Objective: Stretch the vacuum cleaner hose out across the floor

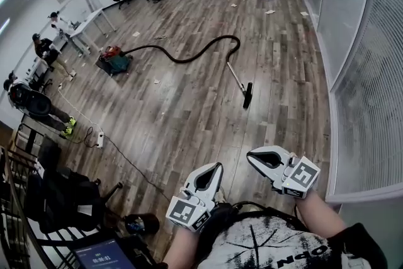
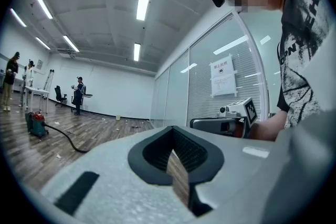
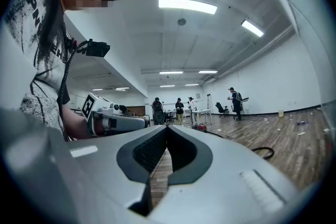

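Standing well back from the work, the person holds both tools level in front of the chest, and neither has anything in it: the left tongs (image 1: 217, 168) are clenched with the pads together on nothing, and the right tongs (image 1: 252, 158) are clenched and empty just the same. The two sit side by side, near each other but apart. The vacuum cleaner (image 1: 113, 62) rests far off across the wooden floor (image 1: 189, 126), on the side where a few people stand by a white table (image 1: 94, 19). From it the black hose (image 1: 189, 60) runs out over the boards, dips, then rises into a tight hooked bend before it meets the wand (image 1: 236, 77), which slants back toward the person and ends in the dark floor head (image 1: 247, 95). So the hose lies in a wavy S and not in a line, and nothing is touching it. Scraps of paper (image 1: 269, 11) are scattered farther up the room, beside the glass wall (image 1: 352, 41). As I judge it, the job has not begun: what remains is to walk over, open one pair of tongs, take hold near the wand end or the bend, and draw the hose away from the machine until the curves pull flat.
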A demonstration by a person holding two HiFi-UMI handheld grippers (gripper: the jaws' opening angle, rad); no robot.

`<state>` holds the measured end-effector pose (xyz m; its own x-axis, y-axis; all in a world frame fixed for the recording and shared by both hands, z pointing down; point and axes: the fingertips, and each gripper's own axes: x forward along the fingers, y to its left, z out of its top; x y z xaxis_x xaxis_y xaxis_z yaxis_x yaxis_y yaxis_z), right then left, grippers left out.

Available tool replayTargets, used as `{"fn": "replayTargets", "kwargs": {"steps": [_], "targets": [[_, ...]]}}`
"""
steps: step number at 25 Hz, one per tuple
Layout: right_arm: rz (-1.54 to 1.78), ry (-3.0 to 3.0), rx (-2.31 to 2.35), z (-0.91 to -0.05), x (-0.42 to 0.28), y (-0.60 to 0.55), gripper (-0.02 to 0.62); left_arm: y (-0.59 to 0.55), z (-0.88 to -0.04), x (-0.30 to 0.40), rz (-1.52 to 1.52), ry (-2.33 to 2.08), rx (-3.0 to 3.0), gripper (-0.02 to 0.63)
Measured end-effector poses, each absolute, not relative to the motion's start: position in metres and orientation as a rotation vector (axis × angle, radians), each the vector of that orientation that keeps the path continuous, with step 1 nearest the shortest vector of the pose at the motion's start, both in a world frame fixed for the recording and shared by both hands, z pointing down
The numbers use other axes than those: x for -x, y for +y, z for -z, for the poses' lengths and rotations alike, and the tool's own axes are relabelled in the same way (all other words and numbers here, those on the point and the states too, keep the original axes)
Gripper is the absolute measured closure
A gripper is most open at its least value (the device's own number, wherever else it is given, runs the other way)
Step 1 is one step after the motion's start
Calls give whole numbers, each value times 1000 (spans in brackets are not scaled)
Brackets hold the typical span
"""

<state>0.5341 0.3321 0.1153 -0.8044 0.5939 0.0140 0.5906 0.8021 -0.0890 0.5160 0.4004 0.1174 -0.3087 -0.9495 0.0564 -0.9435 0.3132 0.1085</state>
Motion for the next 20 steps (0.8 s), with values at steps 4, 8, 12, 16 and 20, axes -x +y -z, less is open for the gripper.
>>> {"fn": "replayTargets", "kwargs": {"steps": [4, 8, 12, 16, 20], "targets": [[-143, -2970, 969, -113, -502, 332, 589, 400, -123, -482, 88, -2431, -1788, 606], [-127, -2969, 918, -110, -457, 337, 589, 405, -119, -436, 99, -2400, -1826, 606], [-141, -2981, 856, -104, -408, 344, 589, 411, -111, -386, 96, -2370, -1873, 606], [-110, -3016, 834, -103, -363, 358, 589, 424, -113, -341, 100, -2340, -1904, 606], [-141, -2994, 811, -105, -316, 382, 589, 445, -117, -295, 109, -2327, -1921, 606]]}}
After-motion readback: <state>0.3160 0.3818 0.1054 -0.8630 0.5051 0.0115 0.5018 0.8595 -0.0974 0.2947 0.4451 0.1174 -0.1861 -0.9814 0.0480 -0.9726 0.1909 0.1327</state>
